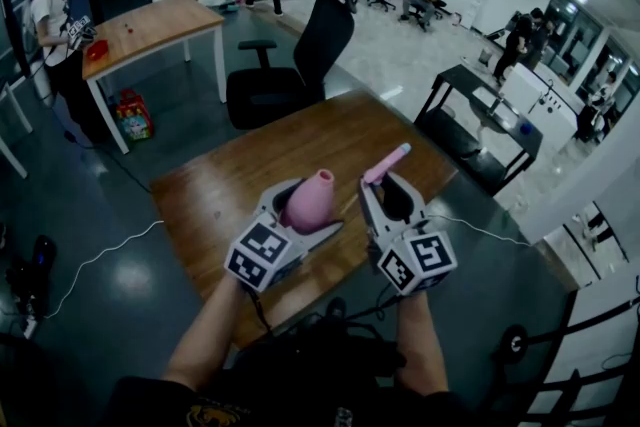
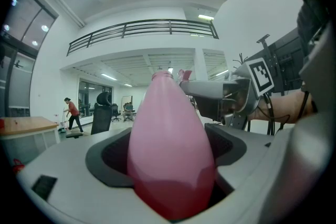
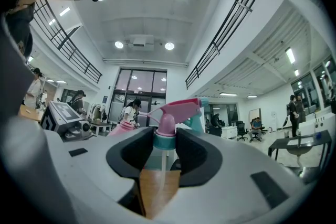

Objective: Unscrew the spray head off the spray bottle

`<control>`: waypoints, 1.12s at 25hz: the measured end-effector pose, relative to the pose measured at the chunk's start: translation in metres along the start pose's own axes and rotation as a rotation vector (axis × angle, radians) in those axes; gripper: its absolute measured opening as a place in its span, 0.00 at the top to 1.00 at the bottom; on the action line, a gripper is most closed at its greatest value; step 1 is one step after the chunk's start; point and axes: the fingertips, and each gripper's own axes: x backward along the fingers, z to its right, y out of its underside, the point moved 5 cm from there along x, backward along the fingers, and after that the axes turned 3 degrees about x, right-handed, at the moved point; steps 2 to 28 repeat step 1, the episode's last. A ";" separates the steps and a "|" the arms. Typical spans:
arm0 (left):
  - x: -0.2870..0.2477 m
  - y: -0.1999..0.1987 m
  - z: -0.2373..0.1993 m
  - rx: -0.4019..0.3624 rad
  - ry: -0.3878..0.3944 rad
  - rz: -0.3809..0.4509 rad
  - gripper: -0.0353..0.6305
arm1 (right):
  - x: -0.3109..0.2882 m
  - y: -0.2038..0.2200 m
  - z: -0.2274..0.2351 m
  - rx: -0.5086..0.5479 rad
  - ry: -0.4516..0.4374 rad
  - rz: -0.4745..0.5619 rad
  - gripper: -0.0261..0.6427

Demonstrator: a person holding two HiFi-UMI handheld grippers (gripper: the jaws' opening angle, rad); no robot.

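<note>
Over table edge, left gripper holds bottle, right gripper spray head

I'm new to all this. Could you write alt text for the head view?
Above a wooden table, the left gripper clamps an open-necked pink bottle in its jaws, while the right gripper holds the detached pink spray head beside it.

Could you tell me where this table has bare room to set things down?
The wooden table is bare from its middle to its far edge by the office chair and to its left corner. Crowded only under the left tool holding the pink bottle and the right tool holding the spray head.
</note>
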 end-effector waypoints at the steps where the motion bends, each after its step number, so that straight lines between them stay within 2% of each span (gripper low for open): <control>1: 0.000 0.000 0.000 0.000 0.001 -0.001 0.30 | 0.000 0.000 0.000 0.001 0.000 -0.001 0.76; 28: 0.000 0.000 0.000 0.000 0.001 -0.001 0.30 | 0.000 0.000 0.000 0.001 0.000 -0.001 0.76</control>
